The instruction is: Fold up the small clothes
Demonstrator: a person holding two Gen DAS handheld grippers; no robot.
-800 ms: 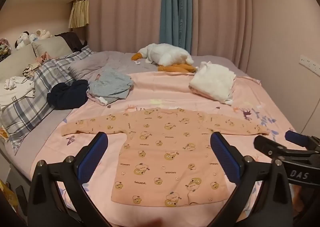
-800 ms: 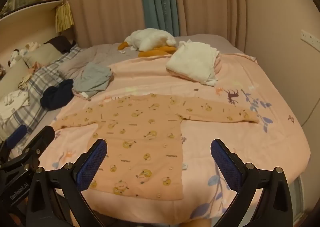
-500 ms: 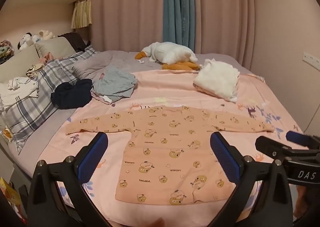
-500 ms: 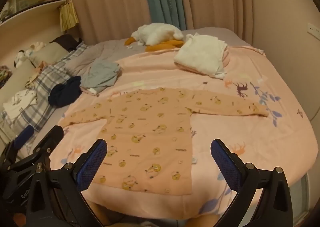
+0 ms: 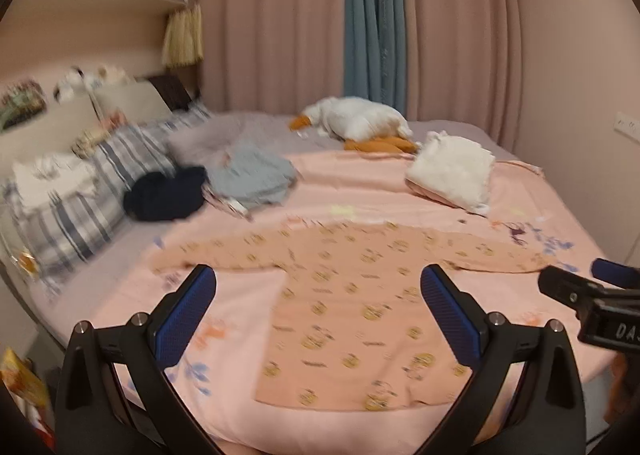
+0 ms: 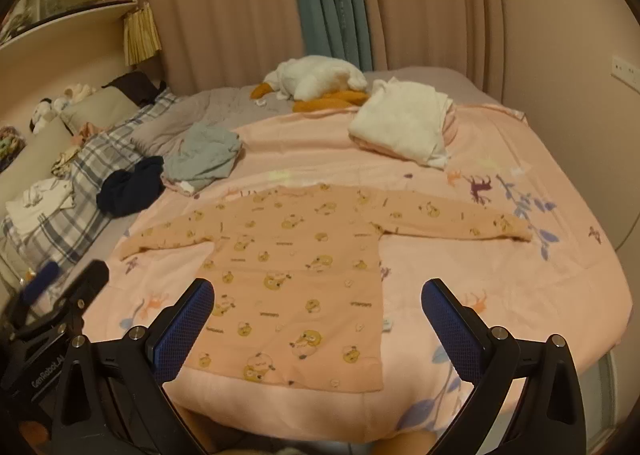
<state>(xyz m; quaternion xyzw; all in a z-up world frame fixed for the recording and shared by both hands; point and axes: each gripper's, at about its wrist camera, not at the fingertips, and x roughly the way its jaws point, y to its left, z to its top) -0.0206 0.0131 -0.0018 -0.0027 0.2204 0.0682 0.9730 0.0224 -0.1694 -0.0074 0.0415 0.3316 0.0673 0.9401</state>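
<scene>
Shirt [image 6: 288, 271] lies flat, prob. thin, limp; pinch sleeve cuffs; L gripper [image 5: 318, 307] & R gripper [image 6: 318, 311] agape, empty.

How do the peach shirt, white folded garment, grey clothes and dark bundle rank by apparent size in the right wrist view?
1. peach shirt
2. white folded garment
3. grey clothes; dark bundle looks similar, unsure.

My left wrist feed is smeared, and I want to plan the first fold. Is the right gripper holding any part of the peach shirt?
Observer: No. The right gripper is wide open, with nothing gripped between its pads.
Operator: Anything sticking out of the shirt that I can't make out?
Observer: Yes. On the shirt, a small white label pokes out from the side seam near the hem.
</scene>
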